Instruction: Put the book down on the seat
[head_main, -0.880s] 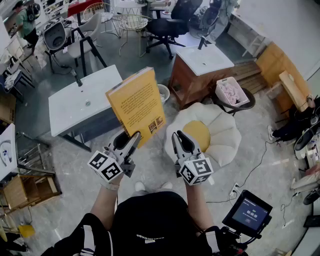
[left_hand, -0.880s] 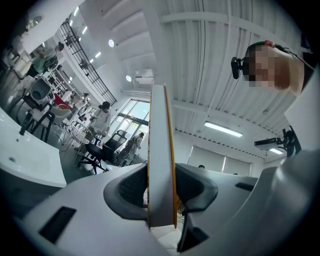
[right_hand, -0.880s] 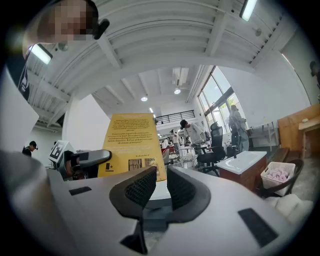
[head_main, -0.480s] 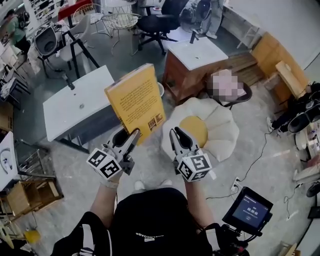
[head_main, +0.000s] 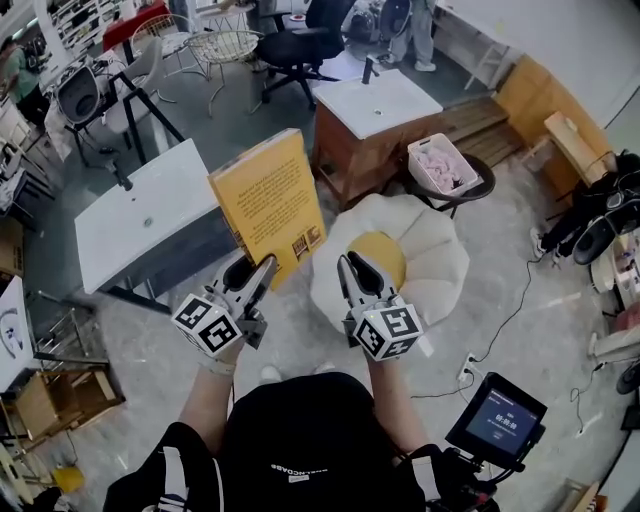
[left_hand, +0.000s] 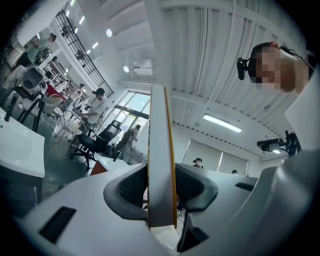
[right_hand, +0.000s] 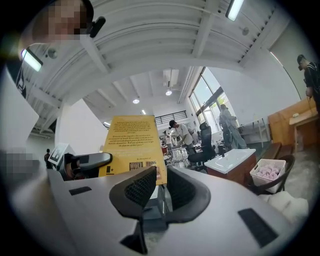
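A yellow book (head_main: 268, 200) stands upright in the air, clamped at its lower edge by my left gripper (head_main: 255, 270). In the left gripper view the book's page edge (left_hand: 161, 165) sits between both pads of that gripper (left_hand: 161, 192). My right gripper (head_main: 360, 268) hovers beside it with nothing in it, its jaws a narrow gap apart. From the right gripper view the book's back cover (right_hand: 131, 145) shows beyond that gripper (right_hand: 161, 182). The seat (head_main: 435, 265) is a cream, petal-shaped cushion stool with a yellow centre (head_main: 388, 250), on the floor just beyond the right gripper.
A white-topped table (head_main: 140, 210) stands at the left beyond the book. A wooden cabinet with a white top (head_main: 375, 110) and a basket of pink things (head_main: 440, 165) stand behind the seat. A small screen (head_main: 495, 425) is at my lower right. Office chairs fill the back.
In the head view the seat, table and cabinet have slid left. The book stays clamped in the left gripper, and both grippers keep their places.
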